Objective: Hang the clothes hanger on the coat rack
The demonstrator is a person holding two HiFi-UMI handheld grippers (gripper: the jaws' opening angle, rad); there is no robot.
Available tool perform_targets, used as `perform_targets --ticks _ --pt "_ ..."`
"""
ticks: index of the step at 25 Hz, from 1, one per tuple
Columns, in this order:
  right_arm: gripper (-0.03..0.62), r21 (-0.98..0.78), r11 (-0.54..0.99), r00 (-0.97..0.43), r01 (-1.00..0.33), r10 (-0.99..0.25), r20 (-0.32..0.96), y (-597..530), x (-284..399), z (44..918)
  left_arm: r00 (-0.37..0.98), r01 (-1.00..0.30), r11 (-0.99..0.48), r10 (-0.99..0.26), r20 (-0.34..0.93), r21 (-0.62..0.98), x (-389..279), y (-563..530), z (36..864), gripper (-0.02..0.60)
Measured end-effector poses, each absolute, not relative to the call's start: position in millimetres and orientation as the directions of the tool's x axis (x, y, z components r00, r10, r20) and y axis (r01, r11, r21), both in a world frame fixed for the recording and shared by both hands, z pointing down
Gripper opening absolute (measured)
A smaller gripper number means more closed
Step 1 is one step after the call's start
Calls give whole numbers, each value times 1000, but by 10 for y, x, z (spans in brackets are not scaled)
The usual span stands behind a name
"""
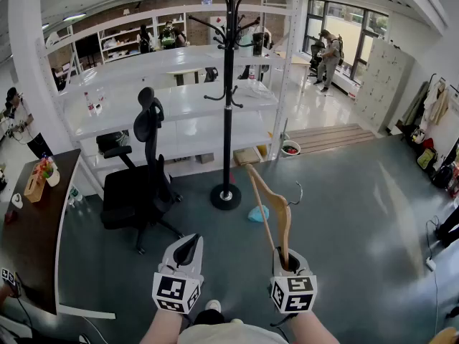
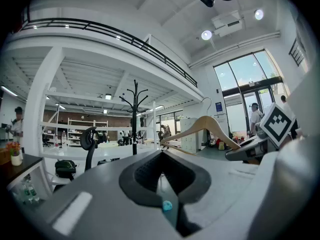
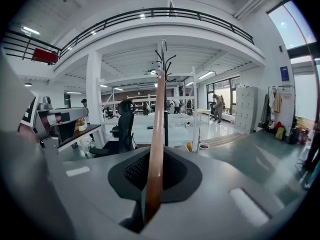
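The right gripper (image 1: 288, 262) clamps the wooden hanger (image 1: 277, 208) by one arm tip; the left gripper (image 1: 188, 250) rides closed, empty. The coat rack (image 1: 227, 106) stands at 11 o'clock, well apart. Held by one end, the hanger may pivot and swing wide of the rack.

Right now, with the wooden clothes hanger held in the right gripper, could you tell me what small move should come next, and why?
Probably carry the right gripper forward and up toward the tall black metal coat rack. That gripper's jaws are shut on the light wooden clothes hanger, whose thin metal hook is free, while the rack's curved pegs stand well ahead, apart from it.
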State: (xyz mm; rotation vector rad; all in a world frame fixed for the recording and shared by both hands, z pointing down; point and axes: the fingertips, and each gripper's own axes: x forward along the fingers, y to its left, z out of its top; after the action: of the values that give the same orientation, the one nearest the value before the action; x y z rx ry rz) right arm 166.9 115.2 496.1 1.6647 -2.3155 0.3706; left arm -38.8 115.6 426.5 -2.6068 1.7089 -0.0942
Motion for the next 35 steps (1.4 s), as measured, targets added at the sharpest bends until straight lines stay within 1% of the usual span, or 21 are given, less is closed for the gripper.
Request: perform_targets --ticks 9,21,28,35 --pt "41 -54 309 -307 -950 -878 367 1051 1636 4988 404 -912 -406 -914 44 -51 -400 1042 4283 0" --pt "43 -98 299 -312 -949 -866 391 935 1632 5073 399 -915 -402 -915 56 -38 -434 907 4336 0" --pt "43 -97 278 -293 -956 -867 403 685 1500 5118 393 -918 -395 -917 61 -29 -673 669 4385 0" --pt "43 -94 254 -270 -963 -878 396 323 1214 5125 407 -912 -409 -912 49 -28 -1026 289 4394 0"
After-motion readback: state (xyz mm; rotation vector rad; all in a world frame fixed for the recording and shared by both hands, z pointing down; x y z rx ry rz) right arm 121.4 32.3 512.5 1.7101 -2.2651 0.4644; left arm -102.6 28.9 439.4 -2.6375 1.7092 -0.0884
